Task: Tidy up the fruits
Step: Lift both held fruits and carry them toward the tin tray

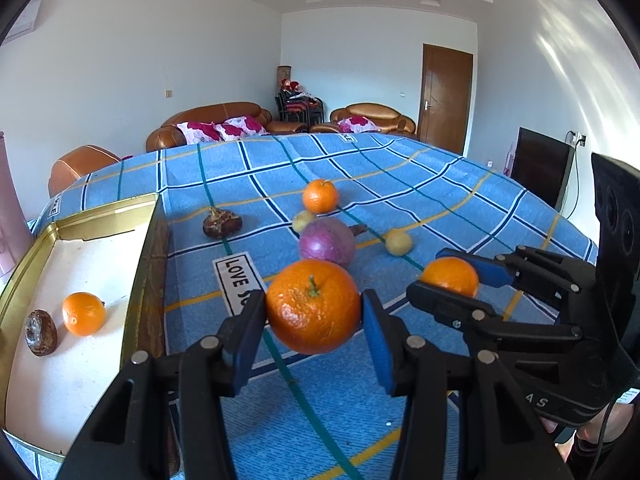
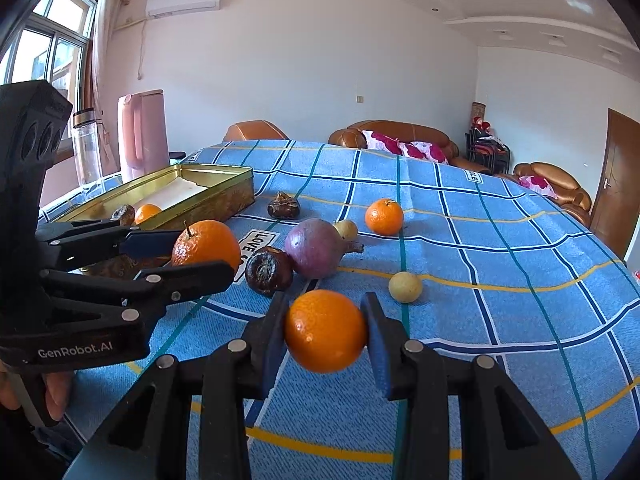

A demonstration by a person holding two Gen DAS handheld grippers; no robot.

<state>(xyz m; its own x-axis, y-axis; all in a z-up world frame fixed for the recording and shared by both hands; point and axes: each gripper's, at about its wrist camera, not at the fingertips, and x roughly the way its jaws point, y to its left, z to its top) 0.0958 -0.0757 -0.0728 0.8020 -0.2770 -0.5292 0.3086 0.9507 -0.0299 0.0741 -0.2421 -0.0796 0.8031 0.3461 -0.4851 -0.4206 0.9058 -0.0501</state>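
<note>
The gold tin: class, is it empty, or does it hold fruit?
Not empty. The gold tin holds an orange and a dark brown fruit on its white floor.

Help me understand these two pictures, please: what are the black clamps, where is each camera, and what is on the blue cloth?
There is no robot here: a person holds a two-finger clamp in each hand, and each clamp has a wide-angle camera looking along its fingers. In the left camera's picture, the left gripper pinches a stemmed orange; the right gripper shows at its side. In the right camera's picture, the right gripper pinches a smooth orange. On the checked cloth lie a third orange, a purple fruit, two small yellow fruits and two dark brown ones. The gold tin on the left contains an orange and a brown fruit.
</note>
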